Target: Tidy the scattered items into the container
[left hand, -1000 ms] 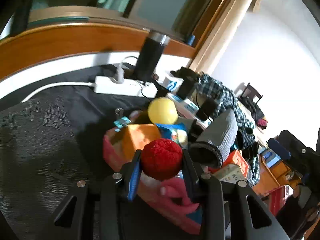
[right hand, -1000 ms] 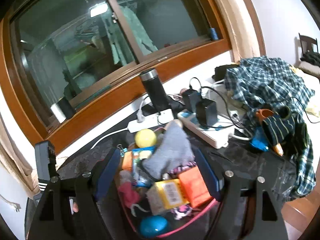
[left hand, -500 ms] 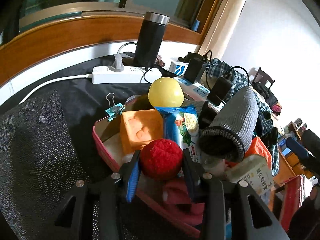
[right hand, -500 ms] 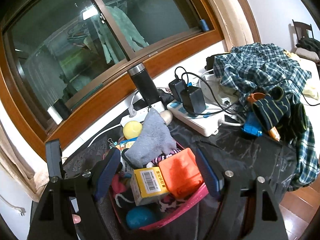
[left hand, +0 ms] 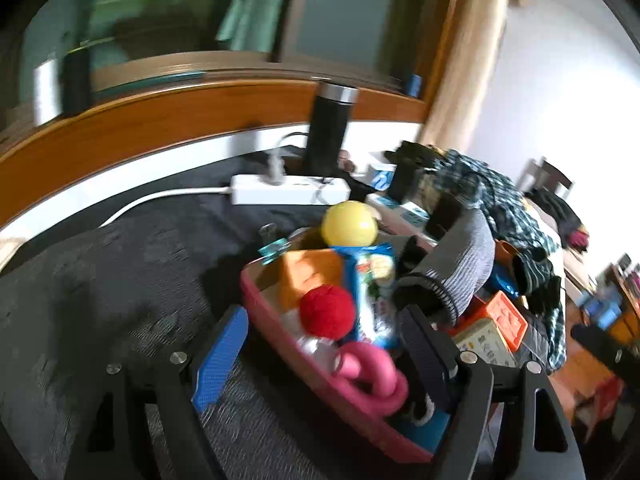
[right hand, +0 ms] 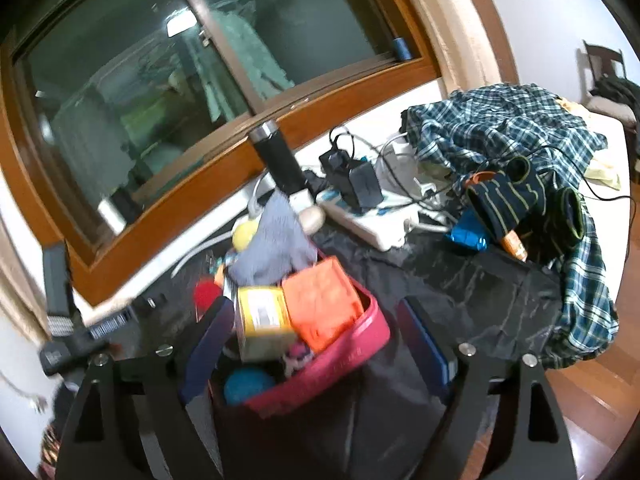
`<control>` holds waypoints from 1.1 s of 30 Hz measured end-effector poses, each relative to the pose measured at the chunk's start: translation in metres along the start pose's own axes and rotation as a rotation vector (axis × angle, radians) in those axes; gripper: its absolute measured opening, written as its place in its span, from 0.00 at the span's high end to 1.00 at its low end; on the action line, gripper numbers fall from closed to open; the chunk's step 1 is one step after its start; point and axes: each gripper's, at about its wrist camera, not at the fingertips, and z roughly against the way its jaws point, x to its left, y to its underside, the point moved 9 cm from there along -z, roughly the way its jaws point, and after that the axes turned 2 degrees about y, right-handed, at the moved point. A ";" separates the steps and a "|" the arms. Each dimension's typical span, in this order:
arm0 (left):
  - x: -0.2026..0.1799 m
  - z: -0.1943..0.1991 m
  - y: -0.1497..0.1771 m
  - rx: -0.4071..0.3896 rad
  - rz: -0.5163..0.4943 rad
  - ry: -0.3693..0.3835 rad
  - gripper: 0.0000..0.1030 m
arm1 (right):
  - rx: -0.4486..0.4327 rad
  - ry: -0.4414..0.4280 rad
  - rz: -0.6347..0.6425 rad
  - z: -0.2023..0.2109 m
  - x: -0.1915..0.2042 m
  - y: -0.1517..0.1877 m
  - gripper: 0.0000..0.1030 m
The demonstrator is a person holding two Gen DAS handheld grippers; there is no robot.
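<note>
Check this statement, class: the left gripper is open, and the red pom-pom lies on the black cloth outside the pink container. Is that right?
Wrong in one respect. The left gripper is open, but the red pom-pom lies inside the pink container, among the other items, not on the black cloth. The left wrist view shows it.

Both views are motion-blurred. The sock [left hand: 460, 264] hides much of the bin [left hand: 280, 340] contents behind it. The yellow box [right hand: 264, 320] label is unreadable. The blue ball [right hand: 248, 386] shows only partly behind the rim.
</note>
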 end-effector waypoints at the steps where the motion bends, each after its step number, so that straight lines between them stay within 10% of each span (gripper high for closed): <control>1: 0.003 0.005 0.003 -0.007 0.014 -0.012 0.19 | 0.011 -0.002 0.019 0.001 0.001 0.006 0.13; 3: 0.007 0.012 0.010 -0.021 0.032 -0.029 0.00 | 0.032 -0.010 0.059 0.001 0.007 0.018 0.08; 33: -0.050 0.065 0.050 -0.065 -0.056 -0.144 0.00 | -0.022 0.072 0.194 0.031 0.017 0.059 0.01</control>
